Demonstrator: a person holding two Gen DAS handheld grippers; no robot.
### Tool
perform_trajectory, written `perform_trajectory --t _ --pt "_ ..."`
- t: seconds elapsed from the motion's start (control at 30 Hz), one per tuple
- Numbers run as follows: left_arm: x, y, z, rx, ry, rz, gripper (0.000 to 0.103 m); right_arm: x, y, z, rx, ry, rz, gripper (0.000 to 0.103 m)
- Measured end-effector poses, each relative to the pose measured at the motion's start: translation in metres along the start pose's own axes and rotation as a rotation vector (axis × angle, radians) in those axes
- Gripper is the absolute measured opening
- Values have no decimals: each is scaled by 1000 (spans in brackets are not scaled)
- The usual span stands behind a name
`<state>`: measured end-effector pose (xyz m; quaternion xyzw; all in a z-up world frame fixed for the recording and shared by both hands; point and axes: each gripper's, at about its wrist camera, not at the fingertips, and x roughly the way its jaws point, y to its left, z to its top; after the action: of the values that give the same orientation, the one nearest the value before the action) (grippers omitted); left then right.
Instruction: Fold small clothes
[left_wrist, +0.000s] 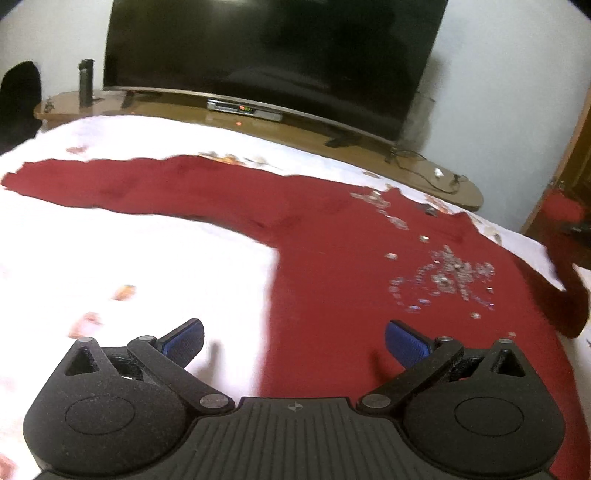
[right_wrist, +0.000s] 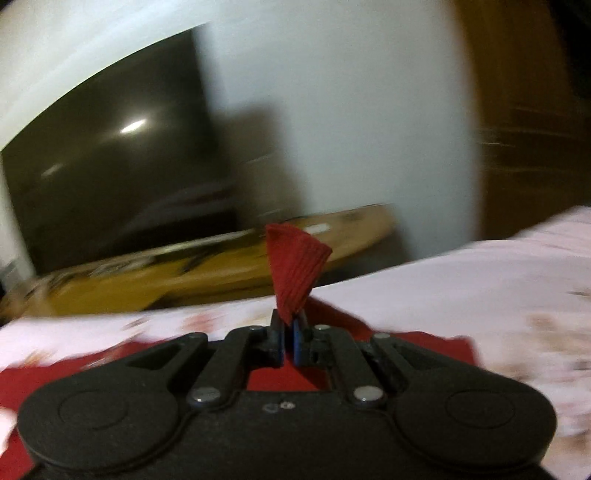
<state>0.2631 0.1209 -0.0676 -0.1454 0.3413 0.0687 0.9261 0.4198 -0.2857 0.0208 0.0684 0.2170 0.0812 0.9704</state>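
Note:
A red long-sleeved top (left_wrist: 332, 266) with silver sequins on its chest lies flat on a white floral bedsheet (left_wrist: 129, 258), one sleeve stretched out to the left. My left gripper (left_wrist: 293, 341) is open and empty, hovering over the top's lower left edge. My right gripper (right_wrist: 288, 328) is shut on a ribbed red cuff or hem of the top (right_wrist: 295, 266), which sticks up above the fingers. More red cloth (right_wrist: 55, 373) lies under that gripper. The right wrist view is motion-blurred.
A large dark TV (left_wrist: 273, 59) stands on a wooden stand (left_wrist: 295, 133) beyond the bed, with a set-top box (left_wrist: 245, 109) and cables. A dark bottle (left_wrist: 86, 82) stands at the stand's left. A wooden door (left_wrist: 576, 177) is at right.

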Motion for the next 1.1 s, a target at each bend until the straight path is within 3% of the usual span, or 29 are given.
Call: perform_trajectory --t 0.13,0.23,0.33,0.37,0.4,0.43,0.47,0.53,0.6,0.7,0.77,0.9,0.93,0.97,1.0,1.03,1.1 --pt "-10 31 5 -8 -7 38 103 46 103 -37 -102 120 132 5" --pt "-12 51 10 -52 -17 36 103 76 146 -69 -185 208 158 8" --pt "-4 57 18 -104 -13 -17 103 88 163 -94 -236 309 205 32" --pt "1 55 22 -118 -14 -50 103 79 167 -95 -259 268 192 55" --pt "8 49 27 -130 -16 -93 103 65 167 -94 -266 224 181 65" --pt "15 42 32 -137 -18 -143 102 54 163 -92 -250 181 184 71" --pt "24 32 38 -145 -27 -210 77 45 154 -87 -226 157 188 65" --pt "49 9 47 -169 6 -315 49 20 134 -83 -187 134 158 62" --pt "79 -19 55 -198 41 -419 49 1 113 -81 -156 129 115 61" --pt "121 -59 64 -211 104 -469 50 -25 79 -80 -93 124 50 61" --pt "144 -81 68 -200 136 -470 60 -35 59 -84 -63 129 10 62" --pt "189 -112 67 -165 229 -414 61 -50 22 -97 6 138 -43 62" --pt "195 -116 65 -152 219 -406 61 -54 15 -99 21 140 -56 62" --pt "196 -118 63 -138 195 -395 50 -55 9 -102 32 140 -64 62" --pt "197 -121 64 -115 190 -378 32 -57 2 -104 47 140 -72 62" --pt "196 -121 66 -111 195 -374 4 -58 -4 -106 62 141 -81 61" --pt "193 -119 71 -127 161 -396 3 -64 -14 -108 87 139 -91 60"
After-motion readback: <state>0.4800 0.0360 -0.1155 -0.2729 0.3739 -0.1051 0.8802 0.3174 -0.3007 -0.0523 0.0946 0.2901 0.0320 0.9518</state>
